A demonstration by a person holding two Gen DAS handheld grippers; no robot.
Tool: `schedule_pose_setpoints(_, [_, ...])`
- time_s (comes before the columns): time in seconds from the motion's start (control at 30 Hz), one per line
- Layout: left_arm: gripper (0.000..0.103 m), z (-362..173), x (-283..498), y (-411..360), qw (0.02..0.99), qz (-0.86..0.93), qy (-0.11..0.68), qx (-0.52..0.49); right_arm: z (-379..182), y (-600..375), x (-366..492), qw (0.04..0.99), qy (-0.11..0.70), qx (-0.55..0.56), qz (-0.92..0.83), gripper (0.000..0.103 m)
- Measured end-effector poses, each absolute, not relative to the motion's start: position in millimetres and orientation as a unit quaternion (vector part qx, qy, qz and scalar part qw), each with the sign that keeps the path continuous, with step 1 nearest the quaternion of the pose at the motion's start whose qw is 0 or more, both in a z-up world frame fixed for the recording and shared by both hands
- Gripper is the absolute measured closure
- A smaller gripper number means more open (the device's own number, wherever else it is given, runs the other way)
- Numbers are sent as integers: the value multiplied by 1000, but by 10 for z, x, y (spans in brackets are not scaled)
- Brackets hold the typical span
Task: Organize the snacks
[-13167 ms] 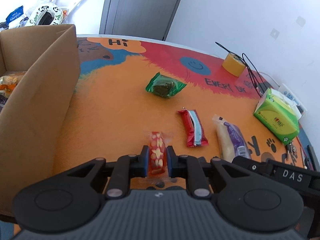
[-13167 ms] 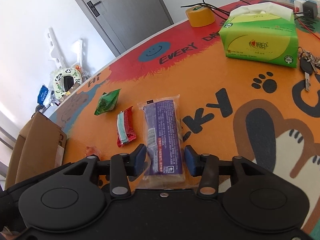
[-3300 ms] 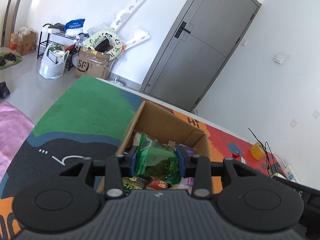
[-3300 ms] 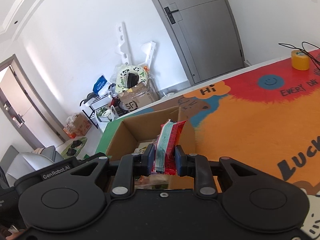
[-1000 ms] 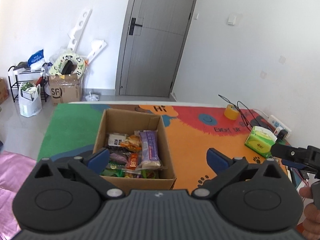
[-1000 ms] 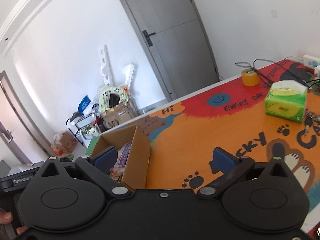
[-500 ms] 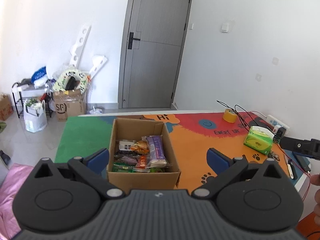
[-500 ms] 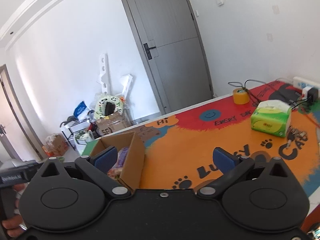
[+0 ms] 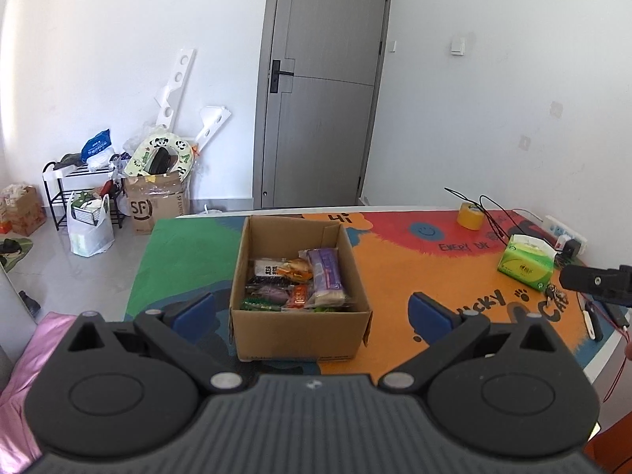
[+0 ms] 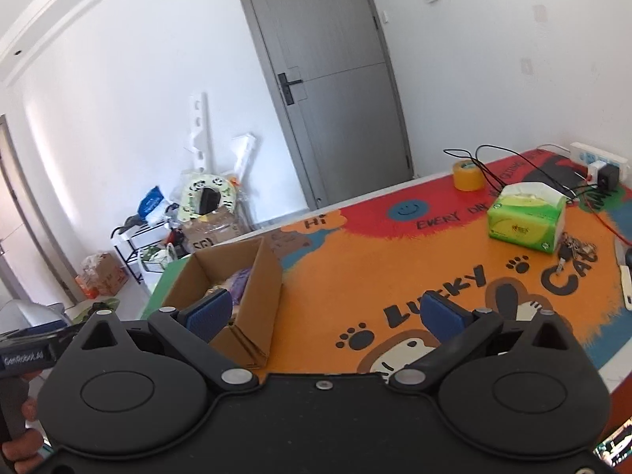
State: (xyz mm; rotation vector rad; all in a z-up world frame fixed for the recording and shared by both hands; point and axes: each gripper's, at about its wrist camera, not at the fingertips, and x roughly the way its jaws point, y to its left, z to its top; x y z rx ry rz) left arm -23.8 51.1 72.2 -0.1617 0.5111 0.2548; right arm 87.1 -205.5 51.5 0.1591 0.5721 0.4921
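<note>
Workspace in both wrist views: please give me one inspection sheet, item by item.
Surface: colourful printed table mat, no loose snacks seen.
Job's things: snacks inside the open cardboard box.
Clutter: green tissue box, yellow tape roll, keys.
Tongs: left tongs open, empty; right tongs open, empty.
Cables: black cables by the tape; power strip.
Surroundings: grey door shut; boxes and bags by the wall.

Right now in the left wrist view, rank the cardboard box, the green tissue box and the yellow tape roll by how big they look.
1. cardboard box, clearly largest
2. green tissue box
3. yellow tape roll, smallest, though it sits farthest away
</note>
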Motion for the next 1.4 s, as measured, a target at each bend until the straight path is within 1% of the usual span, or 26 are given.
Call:
schedule_pose_setpoints(0.37, [0, 688, -218, 495, 956, 122, 257, -79, 503, -1947, 825, 926, 282, 51, 247, 0])
schedule_pose_setpoints(1.4, [0, 658, -220, 547, 954, 125, 257, -93, 445, -1857, 840, 920, 301, 35, 248, 0])
